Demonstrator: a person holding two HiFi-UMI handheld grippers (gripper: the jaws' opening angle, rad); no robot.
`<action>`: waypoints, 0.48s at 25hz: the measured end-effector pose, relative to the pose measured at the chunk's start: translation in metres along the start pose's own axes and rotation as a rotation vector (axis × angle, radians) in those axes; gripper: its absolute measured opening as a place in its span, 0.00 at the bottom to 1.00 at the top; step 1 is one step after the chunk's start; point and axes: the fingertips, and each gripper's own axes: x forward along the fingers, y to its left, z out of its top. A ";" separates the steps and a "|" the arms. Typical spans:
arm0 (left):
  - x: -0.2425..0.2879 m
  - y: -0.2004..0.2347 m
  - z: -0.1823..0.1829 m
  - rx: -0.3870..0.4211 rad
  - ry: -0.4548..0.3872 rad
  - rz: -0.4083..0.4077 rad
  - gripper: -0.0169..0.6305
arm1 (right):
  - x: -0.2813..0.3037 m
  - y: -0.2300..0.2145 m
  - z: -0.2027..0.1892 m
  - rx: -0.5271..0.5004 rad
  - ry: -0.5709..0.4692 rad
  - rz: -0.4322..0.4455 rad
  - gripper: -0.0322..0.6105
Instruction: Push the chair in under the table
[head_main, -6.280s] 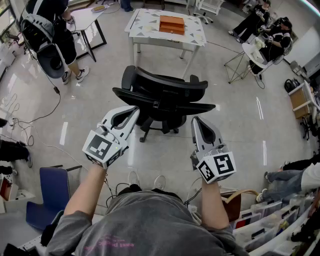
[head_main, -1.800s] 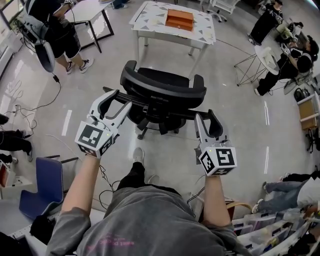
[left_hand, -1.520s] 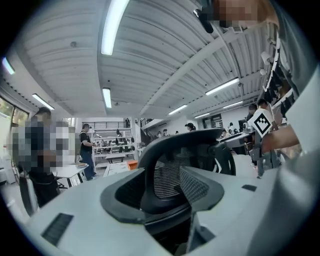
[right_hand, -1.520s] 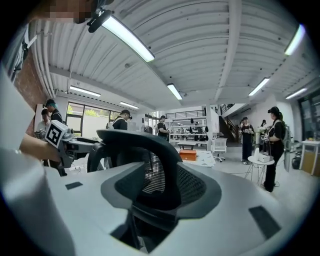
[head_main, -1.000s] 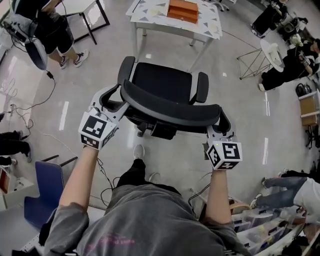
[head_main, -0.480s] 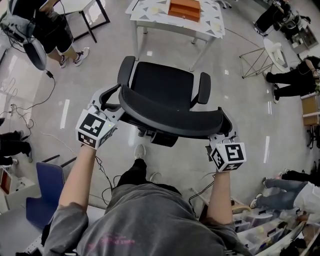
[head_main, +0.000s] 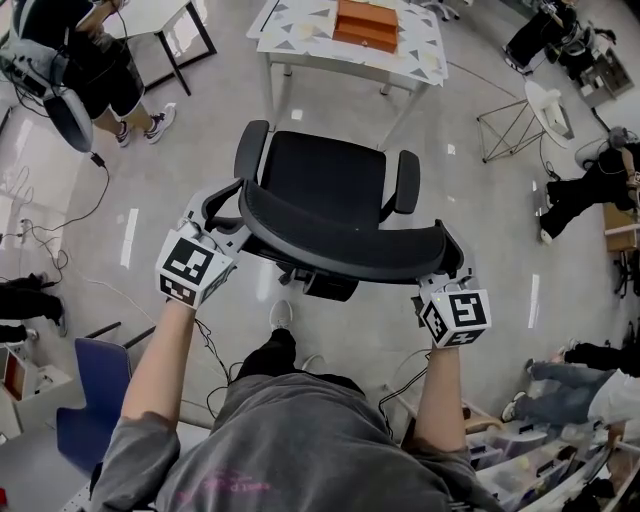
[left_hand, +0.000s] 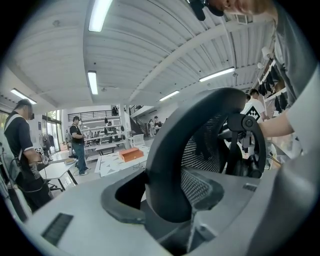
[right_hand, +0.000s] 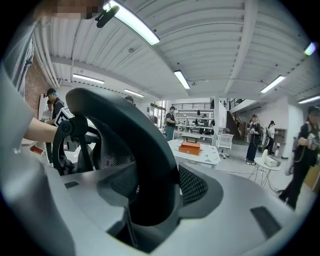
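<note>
Out on the shiny grey floor (head_main: 480, 230), short of the table (head_main: 292, 40), stands the chair (head_main: 330, 180), a black office chair with its seat turned toward the table and its back (head_main: 345, 240) toward the person holding the grippers. Bare floor lies between chair and table, so no part of the chair is under the top. An orange box (head_main: 365, 22) lies on the table's patterned top.

Both grippers are at the back, one at each end of its curved top rim. The left gripper (head_main: 230, 205) meets the rim at its left end, behind the left armrest (head_main: 250, 150). Its jaws stand wide apart with the rim deep between them, and they have just been closing a little. Its own view shows the thick black rim filling much of the gap, with the mesh of the back running off to the right.

The right gripper (head_main: 447, 262) meets the rim's right end, near the right armrest (head_main: 405, 182). Its jaws have just been opening and stand about as wide as they go, again with the rim between them, straddled and not clamped. Both grippers point forward and slightly down, marker cubes toward the holder.

Away from the chair, a person (head_main: 95, 70) stands at upper left, a blue chair (head_main: 85, 415) sits at lower left, cables (head_main: 60, 215) trail over the floor, and more people (head_main: 590, 190) are at the right edge
</note>
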 end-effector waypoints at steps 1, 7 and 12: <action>-0.001 -0.001 0.000 0.002 -0.004 0.002 0.37 | 0.000 0.000 0.000 0.000 -0.004 -0.002 0.43; 0.002 0.003 0.003 0.012 -0.024 0.007 0.37 | 0.004 -0.004 0.002 0.010 -0.019 -0.023 0.43; 0.052 0.051 0.012 0.001 -0.006 -0.010 0.37 | 0.063 -0.034 0.016 0.023 -0.004 -0.031 0.43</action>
